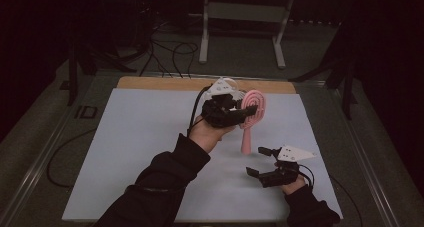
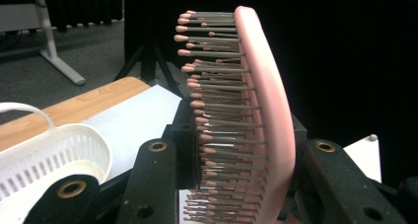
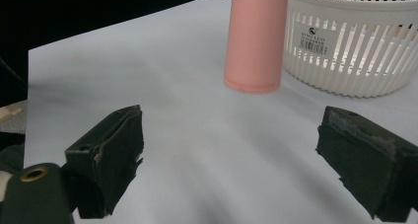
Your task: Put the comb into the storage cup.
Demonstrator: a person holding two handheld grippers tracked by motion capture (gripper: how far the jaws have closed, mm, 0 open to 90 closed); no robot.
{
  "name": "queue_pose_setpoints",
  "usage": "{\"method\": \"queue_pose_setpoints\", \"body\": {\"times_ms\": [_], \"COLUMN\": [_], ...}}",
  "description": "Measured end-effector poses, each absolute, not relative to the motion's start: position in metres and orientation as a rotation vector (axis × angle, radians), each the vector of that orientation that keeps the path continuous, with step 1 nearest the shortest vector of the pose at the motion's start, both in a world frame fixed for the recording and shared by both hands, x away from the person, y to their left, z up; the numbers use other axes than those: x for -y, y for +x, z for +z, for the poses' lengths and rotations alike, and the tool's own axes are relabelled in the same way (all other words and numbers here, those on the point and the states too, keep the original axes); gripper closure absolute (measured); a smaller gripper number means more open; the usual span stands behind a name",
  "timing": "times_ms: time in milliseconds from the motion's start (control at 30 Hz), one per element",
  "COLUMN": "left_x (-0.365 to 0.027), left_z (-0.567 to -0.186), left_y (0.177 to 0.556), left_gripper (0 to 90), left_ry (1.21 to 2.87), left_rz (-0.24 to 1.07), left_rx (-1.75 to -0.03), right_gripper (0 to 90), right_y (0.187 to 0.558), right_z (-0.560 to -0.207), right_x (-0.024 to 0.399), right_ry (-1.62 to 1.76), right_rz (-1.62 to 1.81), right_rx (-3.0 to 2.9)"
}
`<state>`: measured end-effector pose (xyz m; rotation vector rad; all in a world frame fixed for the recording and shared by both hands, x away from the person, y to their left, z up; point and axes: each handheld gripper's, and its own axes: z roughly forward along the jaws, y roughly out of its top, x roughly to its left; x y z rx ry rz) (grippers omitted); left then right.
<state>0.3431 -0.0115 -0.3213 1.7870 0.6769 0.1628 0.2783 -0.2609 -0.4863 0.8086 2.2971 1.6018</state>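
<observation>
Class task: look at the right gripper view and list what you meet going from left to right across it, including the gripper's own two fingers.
Left finger → pink brush handle → white slatted basket → right finger, all over the white sheet.

Left forearm in a dark sleeve reaches up from the lower edge toward mid-table, wrist raised. Left hand (image 1: 207, 133) wraps its gripper from beneath. Left gripper (image 1: 243, 110) is lifted off the table, jaws pointing right and clamped on the head of the pink hairbrush (image 2: 268, 115), one jaw on each side of it.

Right hand (image 1: 292, 184) sits low near the table's front right, sleeve just showing. Right gripper (image 1: 259, 162) points left, close over the table, jaws spread wide with nothing between them.
</observation>
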Motion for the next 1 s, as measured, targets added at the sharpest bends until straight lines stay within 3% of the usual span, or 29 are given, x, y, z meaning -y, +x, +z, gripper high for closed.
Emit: {"method": "queue_pose_setpoints", "body": {"times_ms": [1000], "left_x": [-0.015], "left_z": [-0.285], "left_y": [0.369], "left_gripper": [65.5], "left_ry": [1.766], "left_rz": [0.311], "left_rx": [-0.619], "right_gripper": [10.4], "right_y": [0.276], "right_z": [-0.487], "right_x": [0.259], "right_ry": [0.786], "right_rz": [1.592], "right_rx": [-2.315]}}
